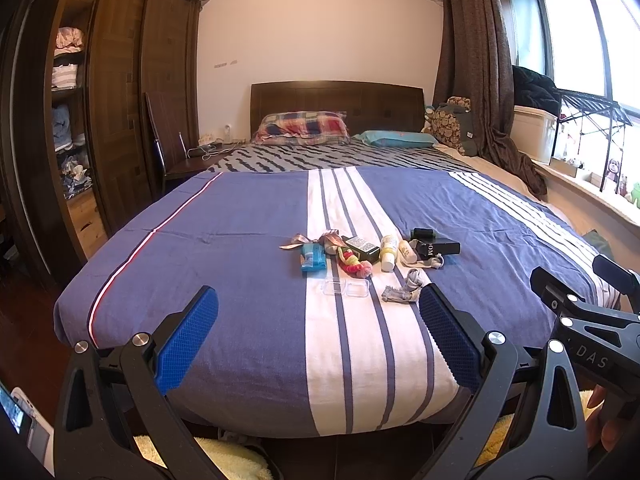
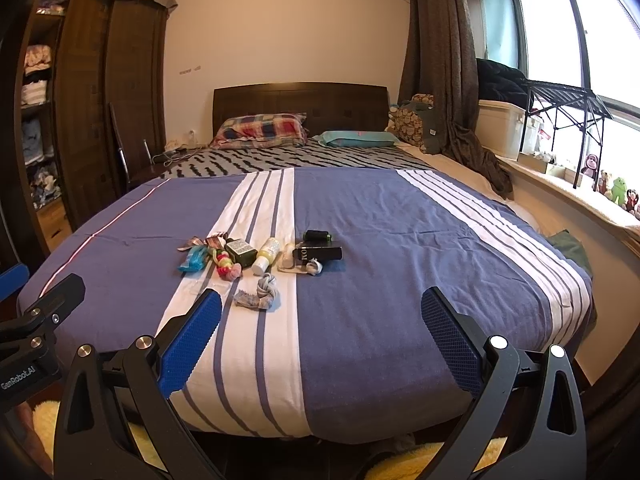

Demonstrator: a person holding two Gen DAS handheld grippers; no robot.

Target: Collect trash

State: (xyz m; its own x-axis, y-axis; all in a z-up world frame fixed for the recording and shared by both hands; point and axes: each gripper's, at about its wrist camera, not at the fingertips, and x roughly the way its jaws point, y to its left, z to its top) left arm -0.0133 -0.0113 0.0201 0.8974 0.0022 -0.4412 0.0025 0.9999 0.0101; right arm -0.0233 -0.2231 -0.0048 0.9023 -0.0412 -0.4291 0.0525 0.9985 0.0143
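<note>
A cluster of small items lies on the blue and white striped bedspread (image 1: 240, 216): a blue packet (image 1: 313, 258), a ribbon (image 1: 316, 239), a red and green knot (image 1: 354, 263), a dark box (image 1: 362, 248), a pale yellow bottle (image 1: 388, 253), a black box (image 1: 437, 247), clear plastic cases (image 1: 345, 288) and a grey sock (image 1: 404, 289). The same cluster shows in the right wrist view, with the sock (image 2: 260, 294) and black box (image 2: 318, 253). My left gripper (image 1: 319, 300) is open and empty, short of the cluster. My right gripper (image 2: 321, 302) is open and empty, to its right.
A dark wardrobe (image 1: 116, 120) stands at the left, a chair (image 1: 160, 148) beside the bed. Pillows (image 1: 302, 128) lie at the headboard. A window ledge with toys (image 2: 612, 196) and a white bin (image 2: 504, 128) run along the right. A fluffy rug (image 2: 440, 460) lies below.
</note>
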